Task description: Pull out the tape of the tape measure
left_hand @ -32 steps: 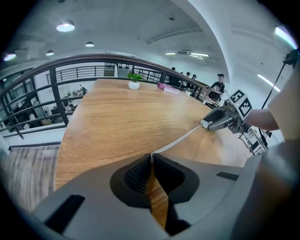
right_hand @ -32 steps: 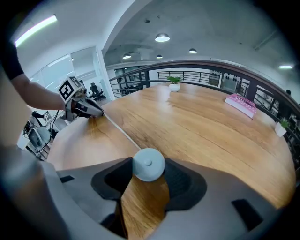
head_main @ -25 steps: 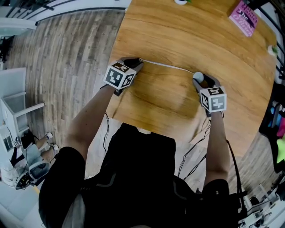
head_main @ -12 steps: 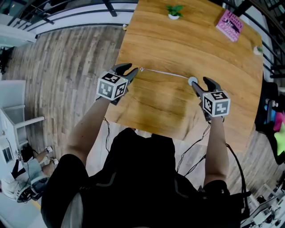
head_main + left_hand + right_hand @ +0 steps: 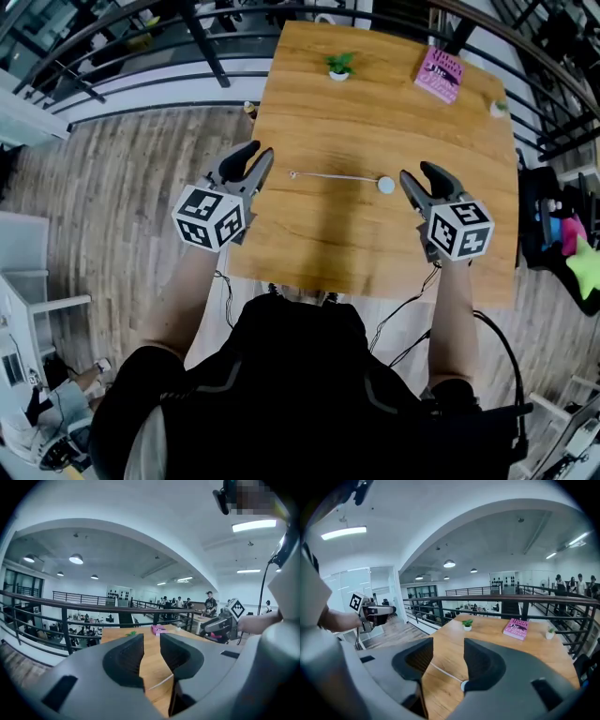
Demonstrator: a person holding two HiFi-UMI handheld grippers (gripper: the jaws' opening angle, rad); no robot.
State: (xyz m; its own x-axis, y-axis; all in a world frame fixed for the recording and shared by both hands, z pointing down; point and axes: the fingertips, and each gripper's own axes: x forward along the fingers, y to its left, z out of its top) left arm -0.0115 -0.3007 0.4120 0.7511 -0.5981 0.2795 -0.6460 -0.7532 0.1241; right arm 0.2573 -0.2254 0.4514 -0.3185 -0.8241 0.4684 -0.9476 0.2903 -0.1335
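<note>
Both grippers hang above the tabletop with nothing in them. The left gripper [image 5: 262, 150] [image 5: 151, 639] has its jaws a little apart; they have just been closing, on air alone. The right gripper [image 5: 416, 172] [image 5: 448, 644] gapes wider and has also just been closing, equally empty. Below and between them, the small round white tape measure case [image 5: 386, 185] [image 5: 464, 685] lies near the middle of the light wooden table [image 5: 375, 253]. Its thin white tape [image 5: 333, 176] [image 5: 159, 682] is drawn out toward the left edge. With neither end held, the tape could spring back into the case if no lock holds it, undoing the pull.

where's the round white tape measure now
Head view: the round white tape measure lies on the wooden table, just left of the right gripper.
</note>
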